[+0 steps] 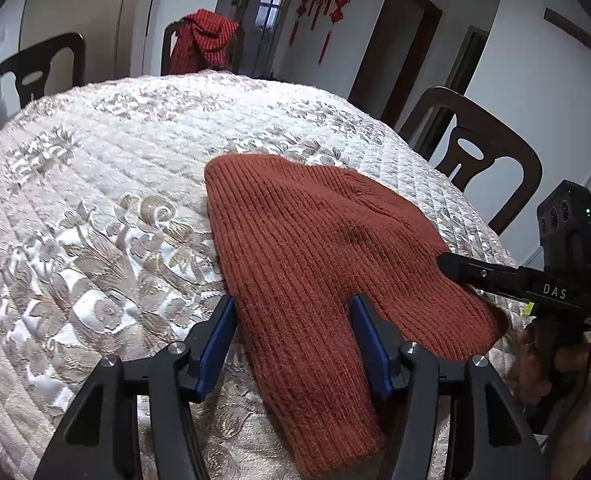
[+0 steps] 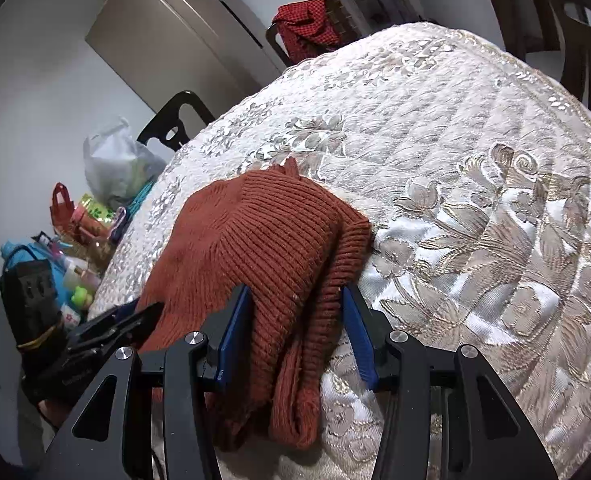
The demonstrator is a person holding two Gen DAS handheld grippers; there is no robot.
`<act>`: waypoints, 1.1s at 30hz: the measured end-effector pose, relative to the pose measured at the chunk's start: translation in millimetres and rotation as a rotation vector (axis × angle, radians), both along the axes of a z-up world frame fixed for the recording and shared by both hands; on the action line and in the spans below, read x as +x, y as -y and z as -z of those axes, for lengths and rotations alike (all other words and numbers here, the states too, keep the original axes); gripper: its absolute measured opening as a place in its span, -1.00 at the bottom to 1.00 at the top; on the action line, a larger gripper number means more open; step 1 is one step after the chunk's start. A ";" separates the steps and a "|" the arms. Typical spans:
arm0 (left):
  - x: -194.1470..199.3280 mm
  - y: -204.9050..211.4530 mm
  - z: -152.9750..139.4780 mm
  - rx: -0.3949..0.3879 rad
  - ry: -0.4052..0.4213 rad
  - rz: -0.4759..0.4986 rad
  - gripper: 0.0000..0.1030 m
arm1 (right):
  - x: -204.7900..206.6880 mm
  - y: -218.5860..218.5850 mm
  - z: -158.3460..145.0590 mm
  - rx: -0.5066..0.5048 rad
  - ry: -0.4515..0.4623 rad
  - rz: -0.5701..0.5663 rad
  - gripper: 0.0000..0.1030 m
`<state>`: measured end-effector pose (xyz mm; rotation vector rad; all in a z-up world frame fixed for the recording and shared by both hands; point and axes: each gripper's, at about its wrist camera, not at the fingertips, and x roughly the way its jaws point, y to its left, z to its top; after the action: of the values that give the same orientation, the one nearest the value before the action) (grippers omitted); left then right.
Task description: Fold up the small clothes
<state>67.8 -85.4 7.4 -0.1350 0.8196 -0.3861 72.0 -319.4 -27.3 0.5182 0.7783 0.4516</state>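
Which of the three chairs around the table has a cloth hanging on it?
The far chair, across the table: a red checked cloth hangs over its back. The left chair and the right chair have bare backs.

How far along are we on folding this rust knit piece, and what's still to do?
Early going. The rust knit garment is spread on the quilted tablecloth, and the right wrist view shows one edge already doubled over. The left gripper and right gripper each straddle a part of it, fingers apart, neither clamped. Left: grip, finish the folds and flatten it.
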 end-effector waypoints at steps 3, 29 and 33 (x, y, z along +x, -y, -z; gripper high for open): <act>-0.2 1.0 1.3 -0.009 -0.004 0.003 0.21 | -2.2 -1.7 -1.1 -0.005 0.001 -0.017 -0.09; -7.4 -33.6 -38.3 0.030 0.101 0.009 -0.33 | -1.0 -42.9 -46.3 0.103 0.125 -0.184 -0.59; 7.9 -68.5 -43.4 0.022 0.108 -0.031 -0.34 | 21.0 -72.9 -49.8 0.115 0.125 -0.235 -0.59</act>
<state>75.7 -17.0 50.8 -0.1057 0.7141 -0.3521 92.9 -246.6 22.5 0.5023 0.6976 0.7434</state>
